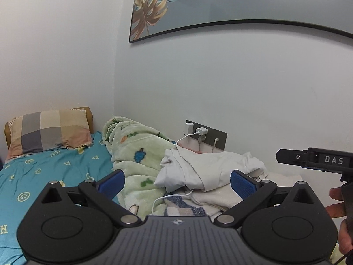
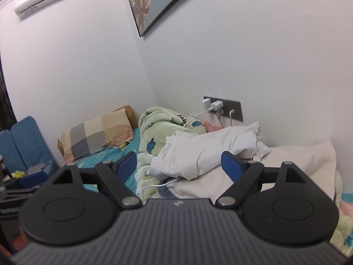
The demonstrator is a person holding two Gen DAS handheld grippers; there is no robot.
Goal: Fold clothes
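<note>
My left gripper point(image 1: 176, 182) fills the bottom of the left wrist view, its blue pads spread wide with nothing between them, held above the bed. My right gripper point(image 2: 179, 165) sits the same way at the bottom of the right wrist view, blue pads apart and empty; its black body also shows at the right edge of the left view. Beyond both, in the middle of each frame, lies the crumpled white garment point(image 1: 205, 170), bunched in a heap. Its long axis runs roughly left to right across the frame, lower left to upper right in the right wrist view, the far end toward the wall. It rests on a cream towel point(image 2: 293, 163), touching the green fleece blanket point(image 1: 132, 152) on its left. A white charging cable point(image 1: 187, 137) runs from the wall socket point(image 1: 211, 137) down over the pile. At left are the checked pillow point(image 1: 48, 130) and the turquoise sheet point(image 1: 44, 172).
</note>
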